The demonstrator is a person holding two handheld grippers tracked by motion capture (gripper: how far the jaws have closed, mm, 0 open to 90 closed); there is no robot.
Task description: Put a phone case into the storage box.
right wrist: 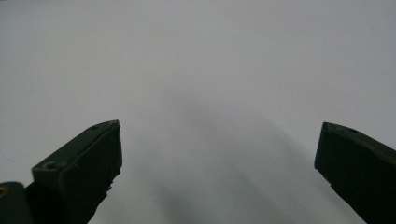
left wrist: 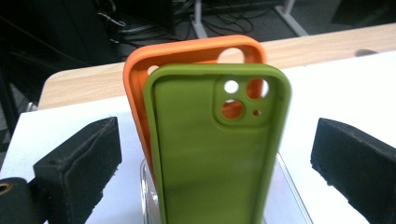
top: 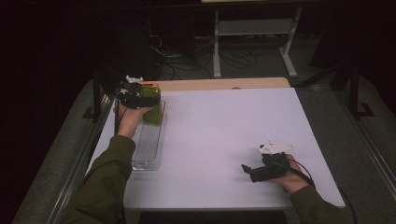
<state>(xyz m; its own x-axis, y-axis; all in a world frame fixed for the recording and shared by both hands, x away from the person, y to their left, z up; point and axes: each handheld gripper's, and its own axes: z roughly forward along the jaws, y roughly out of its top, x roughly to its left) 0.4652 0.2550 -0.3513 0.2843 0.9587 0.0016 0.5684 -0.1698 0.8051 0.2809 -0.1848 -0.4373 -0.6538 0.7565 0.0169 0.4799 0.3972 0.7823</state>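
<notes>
We find the left gripper (top: 140,95) at the far end of the clear tray (top: 148,156), which lies along the left edge of the white table (top: 224,140); from the high view its jaws cannot be read. The right gripper (top: 254,171) rests well apart from the tray, near the table's near right corner, with nothing between its jaws.

In the left gripper view, the gripper (left wrist: 205,154) stands released: both black jaws are spread wide, clear of the green phone case (left wrist: 212,154) on either side. That case stands upright in the tray's (left wrist: 292,186) far end, with the orange phone case (left wrist: 187,51) upright just behind it and seemingly touching it.

In the right gripper view, the gripper (right wrist: 217,154) is likewise released, jaws wide over bare table surface (right wrist: 196,60).

We judge that the green case is placed in the tray and let go. The next move calls for backing the left gripper away from the tray without nudging either case, since both stand on end and could topple.
</notes>
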